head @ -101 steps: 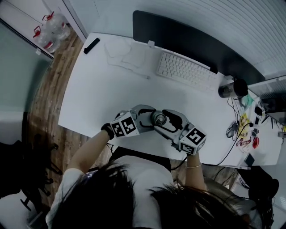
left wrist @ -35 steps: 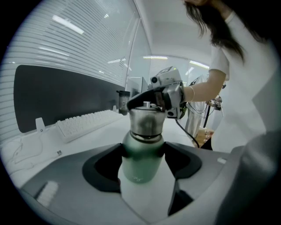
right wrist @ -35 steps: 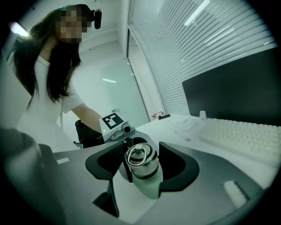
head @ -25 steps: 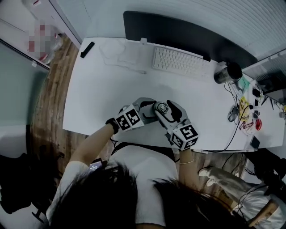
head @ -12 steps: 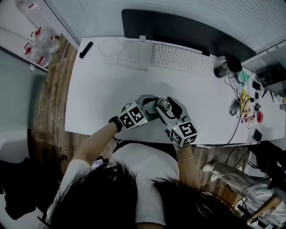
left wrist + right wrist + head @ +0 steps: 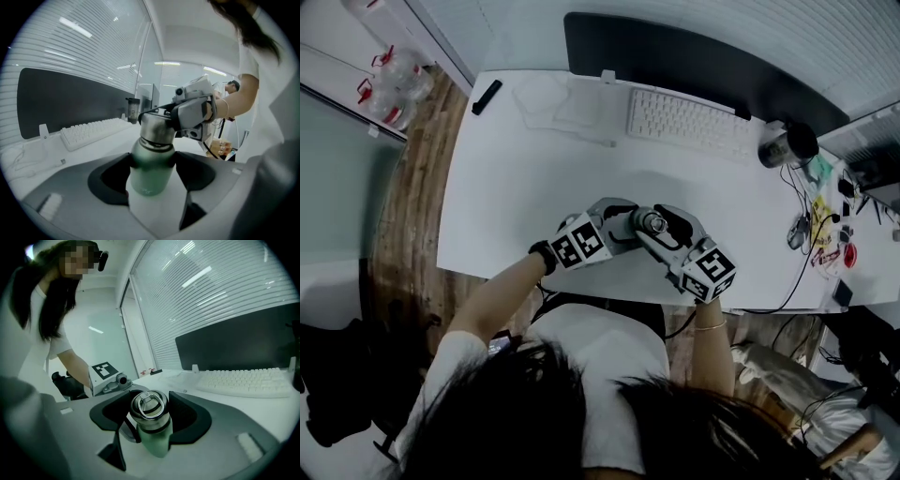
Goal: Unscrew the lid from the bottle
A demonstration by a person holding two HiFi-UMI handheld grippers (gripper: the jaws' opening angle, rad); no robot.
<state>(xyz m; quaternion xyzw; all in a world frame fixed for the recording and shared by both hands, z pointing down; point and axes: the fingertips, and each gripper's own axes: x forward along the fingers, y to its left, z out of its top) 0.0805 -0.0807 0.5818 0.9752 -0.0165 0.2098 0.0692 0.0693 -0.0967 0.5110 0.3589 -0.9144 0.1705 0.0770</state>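
A green bottle (image 6: 151, 164) with a steel lid (image 6: 149, 408) stands upright near the front edge of the white desk (image 6: 516, 197). My left gripper (image 6: 151, 171) is shut on the bottle's green body, one jaw on each side. From the other side, my right gripper (image 6: 150, 417) is shut on the lid, its jaws pressing the lid's rim. In the head view the bottle (image 6: 649, 223) shows only as its lid top between the left gripper (image 6: 623, 225) and the right gripper (image 6: 667, 232). The lid sits on the bottle's neck.
A white keyboard (image 6: 689, 124) and a dark monitor (image 6: 694, 66) lie at the back of the desk. A black tumbler (image 6: 786, 145) stands at the back right, cables and small items (image 6: 820, 239) crowd the right edge, and a black remote (image 6: 487, 97) lies at the back left.
The right gripper's marker cube has swung to the right around the lid since half a second ago. The left gripper still holds the bottle in the same spot.
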